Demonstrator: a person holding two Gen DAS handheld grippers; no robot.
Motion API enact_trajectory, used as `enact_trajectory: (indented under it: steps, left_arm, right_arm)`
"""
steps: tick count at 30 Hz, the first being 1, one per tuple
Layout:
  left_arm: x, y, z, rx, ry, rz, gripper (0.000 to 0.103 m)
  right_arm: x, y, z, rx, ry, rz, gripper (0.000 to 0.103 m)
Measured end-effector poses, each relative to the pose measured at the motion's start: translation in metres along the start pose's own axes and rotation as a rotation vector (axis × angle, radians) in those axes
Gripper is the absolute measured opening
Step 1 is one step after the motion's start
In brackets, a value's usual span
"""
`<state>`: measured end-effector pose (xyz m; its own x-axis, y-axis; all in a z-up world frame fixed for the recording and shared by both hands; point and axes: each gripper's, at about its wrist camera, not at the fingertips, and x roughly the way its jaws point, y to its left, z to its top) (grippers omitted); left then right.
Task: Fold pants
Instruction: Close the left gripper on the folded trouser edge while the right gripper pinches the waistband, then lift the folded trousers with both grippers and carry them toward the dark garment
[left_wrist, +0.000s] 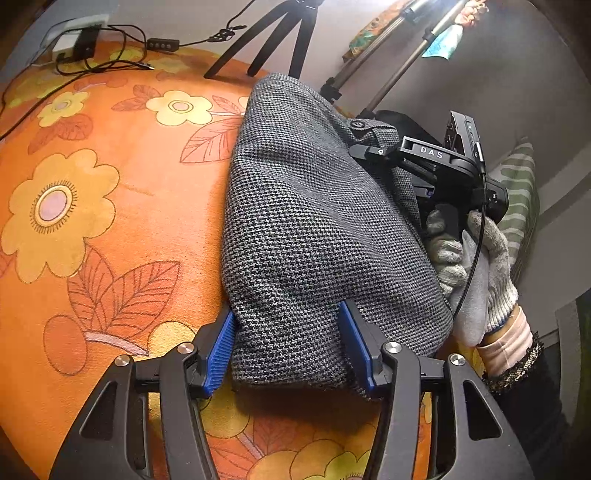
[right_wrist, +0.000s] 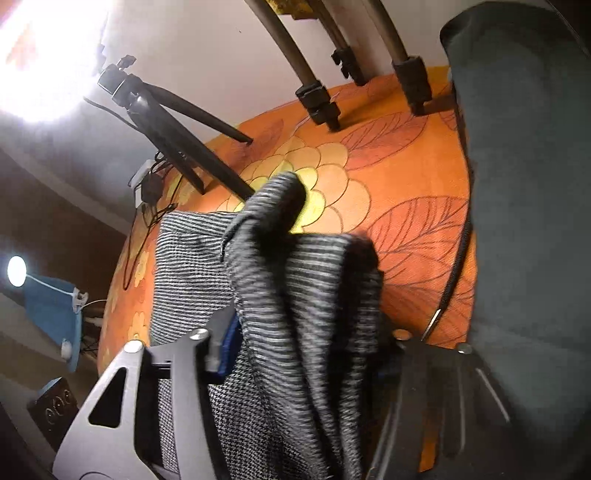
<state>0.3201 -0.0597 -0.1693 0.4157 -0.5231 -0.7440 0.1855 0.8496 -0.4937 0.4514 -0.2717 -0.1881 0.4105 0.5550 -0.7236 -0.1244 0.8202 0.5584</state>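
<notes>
Grey houndstooth pants (left_wrist: 310, 229) lie bunched on an orange flowered cloth (left_wrist: 110, 229). My left gripper (left_wrist: 288, 347) has its blue pads on either side of a thick fold of the pants at its near end. My right gripper (left_wrist: 373, 151), held by a gloved hand (left_wrist: 476, 266), grips the pants at the waistband by a button (left_wrist: 357, 124). In the right wrist view the pants (right_wrist: 295, 295) hang bunched between the right gripper's (right_wrist: 306, 347) fingers, lifted off the cloth (right_wrist: 406, 206); its right finger is mostly hidden by fabric.
A black tripod (left_wrist: 273, 40) and cables with a power adapter (left_wrist: 81, 44) stand at the far edge of the cloth. Metal stand legs (right_wrist: 317, 99) rest on the cloth at the far right. A dark garment (right_wrist: 528, 221) fills the right side of the right wrist view.
</notes>
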Motion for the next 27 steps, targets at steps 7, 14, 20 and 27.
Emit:
enact_trajectory:
  steps: [7,14,20,27]
  left_arm:
    - [0.0,-0.004,0.001,0.018,-0.022,0.038,0.029]
    - [-0.004,-0.011,0.001,0.051,-0.065,0.076,0.019]
    - [-0.011,-0.016,0.002,0.076,-0.102,0.087,0.014]
    - [-0.016,-0.024,0.002,0.097,-0.125,0.083,0.013]
  right_arm:
    - [0.001,0.008,-0.001,-0.017,-0.001,-0.005,0.042]
    - [-0.007,0.019,-0.002,-0.042,-0.027,-0.031,0.038]
    - [-0.017,0.029,-0.003,-0.059,-0.052,-0.049,0.036]
    - [-0.03,0.043,-0.004,-0.083,-0.077,-0.053,0.035]
